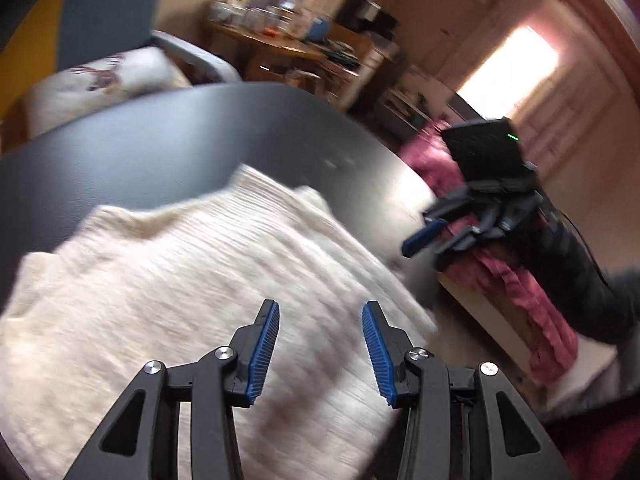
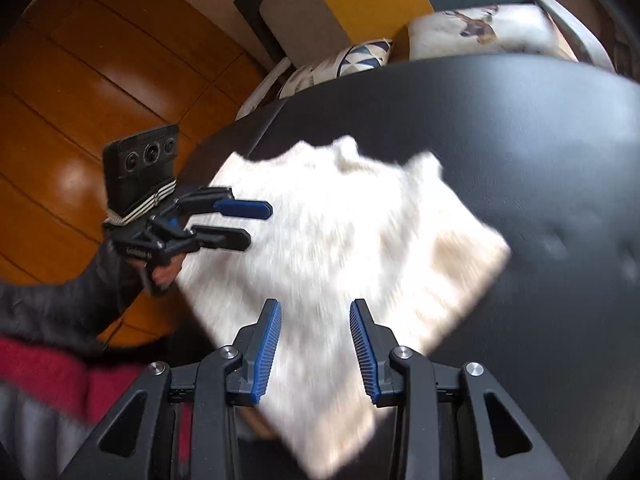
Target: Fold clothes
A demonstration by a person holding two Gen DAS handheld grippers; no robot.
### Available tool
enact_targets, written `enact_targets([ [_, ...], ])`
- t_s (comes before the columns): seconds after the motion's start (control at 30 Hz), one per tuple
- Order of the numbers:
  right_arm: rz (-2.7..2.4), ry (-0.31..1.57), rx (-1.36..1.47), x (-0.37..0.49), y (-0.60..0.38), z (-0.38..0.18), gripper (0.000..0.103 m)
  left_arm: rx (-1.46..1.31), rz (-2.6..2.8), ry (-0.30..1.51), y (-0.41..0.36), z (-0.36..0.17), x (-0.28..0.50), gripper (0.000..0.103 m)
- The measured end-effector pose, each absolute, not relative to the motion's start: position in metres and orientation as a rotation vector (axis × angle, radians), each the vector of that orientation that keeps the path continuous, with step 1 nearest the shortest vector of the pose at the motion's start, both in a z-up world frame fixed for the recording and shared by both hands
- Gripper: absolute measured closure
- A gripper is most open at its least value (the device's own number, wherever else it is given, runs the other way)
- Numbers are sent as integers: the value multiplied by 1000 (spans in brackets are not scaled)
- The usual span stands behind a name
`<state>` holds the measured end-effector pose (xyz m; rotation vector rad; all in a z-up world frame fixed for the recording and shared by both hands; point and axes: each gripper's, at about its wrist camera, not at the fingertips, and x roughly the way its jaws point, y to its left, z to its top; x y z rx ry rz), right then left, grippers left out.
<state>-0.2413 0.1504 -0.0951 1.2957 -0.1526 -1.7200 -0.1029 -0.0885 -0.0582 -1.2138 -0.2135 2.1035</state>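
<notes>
A cream knitted sweater (image 1: 192, 280) lies folded on the round black table (image 1: 168, 136); the right wrist view shows the same sweater (image 2: 340, 240) as a bright, blurred slab on the table (image 2: 540, 160). My left gripper (image 1: 320, 312) hovers above the sweater's near part, jaws apart, nothing between the blue pads. My right gripper (image 2: 315, 308) also hangs over the sweater with its jaws apart and empty. Each gripper shows in the other's view: the right gripper (image 1: 424, 236) at the table's right edge, the left gripper (image 2: 256, 224) over the sweater's left edge.
A pink-red cloth (image 1: 520, 280) drapes over a low piece of furniture right of the table. A chair with a deer-print cushion (image 2: 480, 28) stands behind the table. A cluttered wooden desk (image 1: 280, 44) is at the back; wooden floor (image 2: 80, 80) lies to the left.
</notes>
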Motion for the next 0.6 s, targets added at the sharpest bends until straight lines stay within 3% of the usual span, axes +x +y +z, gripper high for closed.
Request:
enact_targets([
  [0.27, -1778, -157, 1283, -280, 83, -98, 67, -1265, 2290, -288, -122, -79, -104, 59],
  [0.37, -1765, -70, 1273, -276, 60, -97, 67, -1256, 2324, -297, -138, -79, -100, 59],
  [0.6, -1882, 147, 1339, -267, 23, -116, 67, -1328, 2343, -36, -155, -94, -89, 59],
])
